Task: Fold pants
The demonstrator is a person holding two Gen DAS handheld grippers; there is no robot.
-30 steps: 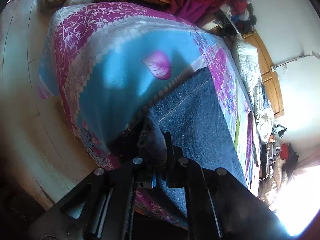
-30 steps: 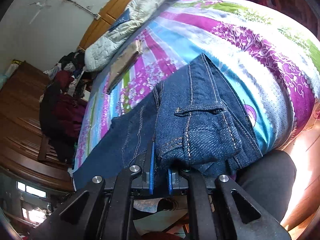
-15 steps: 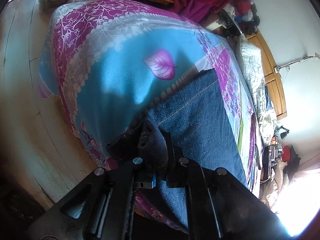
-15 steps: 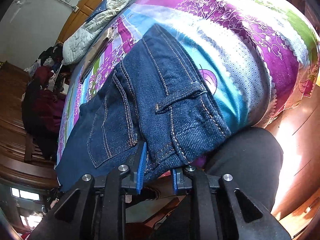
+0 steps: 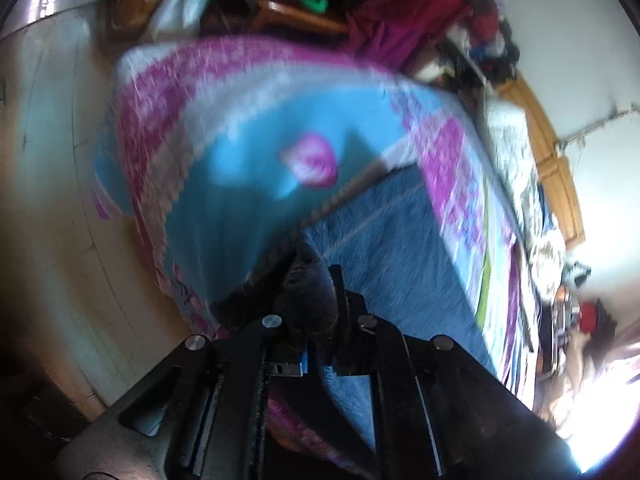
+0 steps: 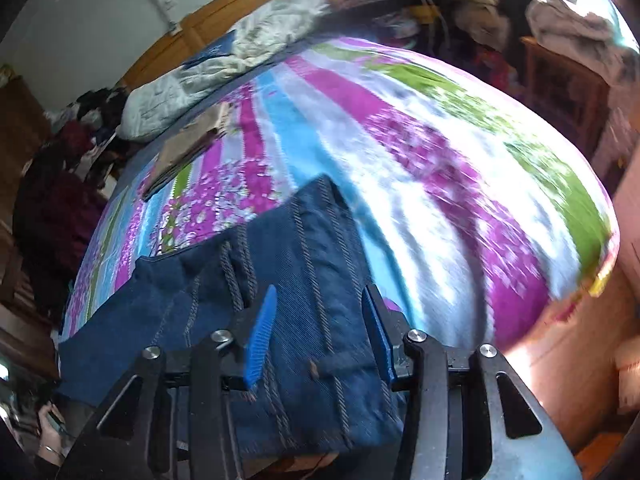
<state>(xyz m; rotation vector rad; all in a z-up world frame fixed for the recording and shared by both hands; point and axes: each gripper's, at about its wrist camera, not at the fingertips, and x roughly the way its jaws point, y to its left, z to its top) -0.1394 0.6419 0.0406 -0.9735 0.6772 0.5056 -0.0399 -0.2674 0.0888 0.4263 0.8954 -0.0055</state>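
Note:
Dark blue jeans [image 6: 304, 264] lie on a bed with a bright striped floral sheet [image 6: 420, 152], their waistband end near the front edge. My right gripper [image 6: 320, 312] is open, its blue pads [image 6: 260, 332] spread over the waistband with denim under them. In the left wrist view the jeans [image 5: 400, 248] stretch away along the bed. My left gripper [image 5: 316, 280] is shut on a bunched fold of the denim at the bed's near edge. That view is blurred by motion.
A white quilt [image 6: 224, 68] and a folded tan garment [image 6: 188, 148] lie at the head of the bed by a wooden headboard [image 6: 224, 16]. Piles of clothes [image 5: 400, 12] and wooden furniture crowd the room's sides. Pale wooden floor [image 5: 48, 200] borders the bed.
My right gripper has let go of the waistband and its jaws have spread wide. The left gripper keeps its grip on the denim while its view shifts.

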